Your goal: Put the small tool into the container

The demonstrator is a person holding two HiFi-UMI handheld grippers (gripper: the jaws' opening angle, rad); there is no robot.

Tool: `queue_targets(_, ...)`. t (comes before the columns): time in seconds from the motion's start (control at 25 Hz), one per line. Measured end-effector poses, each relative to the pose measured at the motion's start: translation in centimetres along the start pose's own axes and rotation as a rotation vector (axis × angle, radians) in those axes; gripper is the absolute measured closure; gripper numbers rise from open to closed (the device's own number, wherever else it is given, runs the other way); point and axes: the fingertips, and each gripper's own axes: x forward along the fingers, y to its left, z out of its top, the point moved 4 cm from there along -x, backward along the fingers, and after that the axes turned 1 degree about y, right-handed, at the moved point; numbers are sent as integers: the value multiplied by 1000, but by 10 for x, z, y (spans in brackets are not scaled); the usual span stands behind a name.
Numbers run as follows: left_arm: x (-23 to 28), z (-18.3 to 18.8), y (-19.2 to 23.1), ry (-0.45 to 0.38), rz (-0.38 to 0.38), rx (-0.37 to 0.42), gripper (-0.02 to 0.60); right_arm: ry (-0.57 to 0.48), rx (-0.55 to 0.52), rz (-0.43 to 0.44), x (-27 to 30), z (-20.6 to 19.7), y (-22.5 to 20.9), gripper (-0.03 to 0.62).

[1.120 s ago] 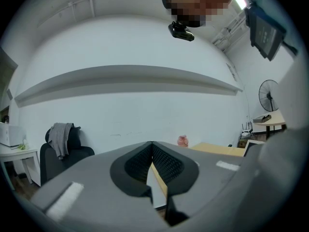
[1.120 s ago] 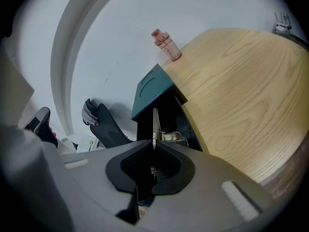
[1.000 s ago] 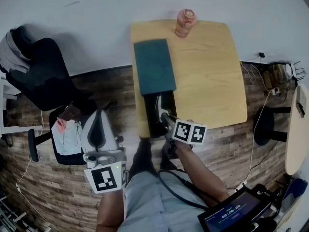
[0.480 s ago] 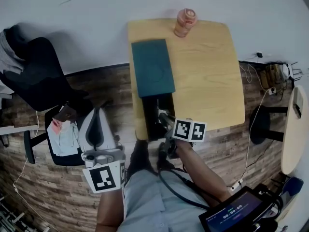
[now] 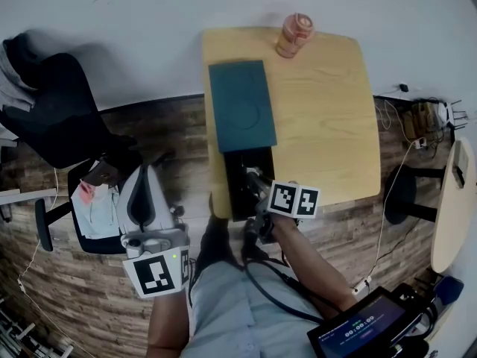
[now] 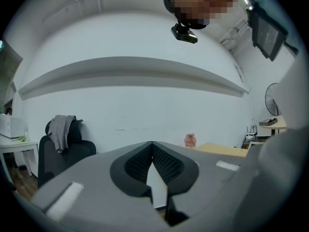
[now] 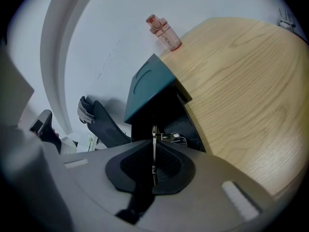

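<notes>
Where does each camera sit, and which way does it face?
Head view: on the person's head, looking down at the table; both forearms and hand-held grippers show.
Left gripper view: on the left hand-held gripper, facing the wall; shut jaws show.
Right gripper view: on the right hand-held gripper, aimed at the container; jaws pinch the small tool.
All share the pink bottle.

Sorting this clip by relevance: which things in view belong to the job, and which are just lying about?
Job in hand: small tool, right gripper holding it, open container, its teal lid.

Lying about: pink bottle, black chair, tablet.
</notes>
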Motion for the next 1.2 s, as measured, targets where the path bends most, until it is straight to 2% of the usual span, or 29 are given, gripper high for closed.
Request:
queue_targets(0.2, 2, -3, 10, 8, 21, 2, 571, -2, 6, 13, 7, 2, 1, 577)
queue_targets(0.44, 1, -5, 14, 17, 26, 8, 571, -21, 5, 39, 13, 4, 4, 530)
queue_targets(0.64, 1, -2, 19, 16, 25, 7, 571, -39, -24, 46, 14, 5, 9, 516)
queue_targets(0.8, 1, 2, 19, 8, 24, 11, 571, -55, -61, 30, 13, 5, 10, 493)
queue_targets(1.04, 0, 5, 19, 6, 20, 14, 571, -74, -173, -36, 10, 8, 14, 490)
queue_targets(1.2, 0, 5, 19, 8, 19, 11, 571, -101, -146, -5, 10, 10, 14, 464)
